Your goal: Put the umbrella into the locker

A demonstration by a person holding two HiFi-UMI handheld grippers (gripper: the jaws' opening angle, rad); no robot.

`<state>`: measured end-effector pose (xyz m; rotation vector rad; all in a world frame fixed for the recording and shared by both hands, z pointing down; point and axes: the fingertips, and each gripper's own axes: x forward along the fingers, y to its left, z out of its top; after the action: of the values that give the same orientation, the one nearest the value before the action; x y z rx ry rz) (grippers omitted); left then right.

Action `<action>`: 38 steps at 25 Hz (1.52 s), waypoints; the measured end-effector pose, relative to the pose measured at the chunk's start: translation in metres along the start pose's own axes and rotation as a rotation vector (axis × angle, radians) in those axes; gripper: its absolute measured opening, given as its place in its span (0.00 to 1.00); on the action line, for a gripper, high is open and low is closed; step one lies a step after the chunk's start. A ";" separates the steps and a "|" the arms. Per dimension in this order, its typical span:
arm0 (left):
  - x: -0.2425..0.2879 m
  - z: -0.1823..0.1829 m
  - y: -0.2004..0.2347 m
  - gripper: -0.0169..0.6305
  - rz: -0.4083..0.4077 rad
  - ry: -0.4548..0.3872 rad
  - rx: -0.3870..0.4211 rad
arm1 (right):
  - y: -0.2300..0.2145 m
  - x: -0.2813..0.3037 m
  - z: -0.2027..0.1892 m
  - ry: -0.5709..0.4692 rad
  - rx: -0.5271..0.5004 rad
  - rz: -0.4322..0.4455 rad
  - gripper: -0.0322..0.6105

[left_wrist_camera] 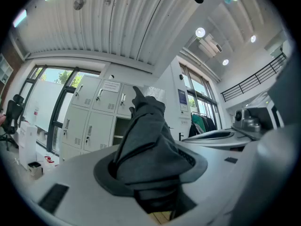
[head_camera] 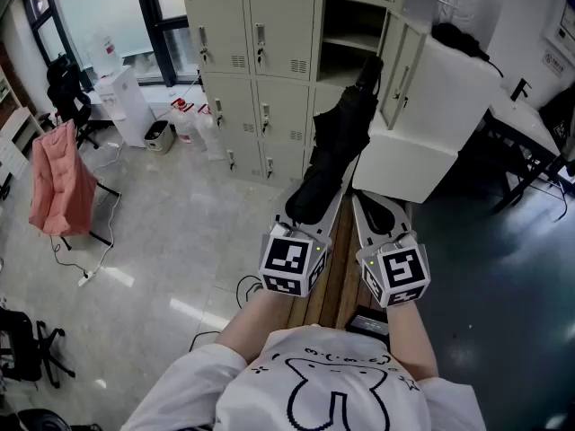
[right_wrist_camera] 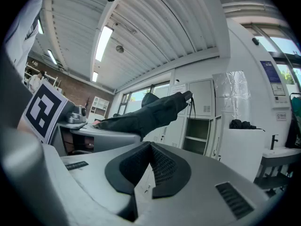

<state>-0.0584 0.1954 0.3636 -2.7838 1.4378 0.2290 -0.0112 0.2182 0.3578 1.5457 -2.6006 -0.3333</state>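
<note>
A folded black umbrella [head_camera: 337,146] slants up from my left gripper [head_camera: 314,206] toward the beige lockers [head_camera: 269,70]. In the left gripper view the pads press on the umbrella's dark fabric [left_wrist_camera: 146,135], so the left gripper [left_wrist_camera: 151,173] is shut on its lower end. One locker compartment [head_camera: 349,36] stands open, its door [head_camera: 402,72] swung to the right, and the umbrella's tip is just in front of it. My right gripper [head_camera: 382,206] is beside the left one, shut and empty. In the right gripper view its pads [right_wrist_camera: 134,168] meet, with the umbrella [right_wrist_camera: 146,116] up to the left and the open compartment [right_wrist_camera: 197,134] ahead.
A large white box [head_camera: 431,124] stands right of the open locker, with a dark bundle [head_camera: 458,36] on top. A desk [head_camera: 530,128] is at the far right. At the left are a pink garment on a rack [head_camera: 58,182], a black chair [head_camera: 67,88] and a white unit [head_camera: 124,106].
</note>
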 end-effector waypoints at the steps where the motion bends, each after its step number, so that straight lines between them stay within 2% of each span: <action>1: 0.004 -0.001 -0.002 0.37 0.003 0.002 -0.001 | -0.004 -0.001 -0.002 -0.001 0.002 0.003 0.09; 9: 0.028 -0.011 -0.013 0.37 0.035 0.016 -0.005 | -0.030 -0.001 -0.008 -0.020 0.005 0.046 0.09; 12: 0.040 -0.014 -0.011 0.37 0.043 0.019 -0.007 | -0.044 0.005 -0.008 -0.063 0.027 0.037 0.09; 19: 0.086 -0.021 0.005 0.37 0.043 0.052 -0.021 | -0.080 0.036 -0.022 -0.043 0.005 0.020 0.10; 28: 0.168 -0.035 0.049 0.38 0.011 0.093 -0.050 | -0.139 0.103 -0.038 -0.048 0.020 -0.032 0.10; 34: 0.229 -0.033 0.090 0.38 -0.005 0.108 -0.042 | -0.171 0.168 -0.042 -0.035 0.013 -0.046 0.10; 38: 0.271 -0.033 0.121 0.38 -0.030 0.148 -0.049 | -0.194 0.216 -0.042 -0.031 0.010 -0.071 0.10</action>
<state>0.0026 -0.0972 0.3691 -2.9146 1.4365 0.0601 0.0587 -0.0666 0.3465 1.6524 -2.5781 -0.3534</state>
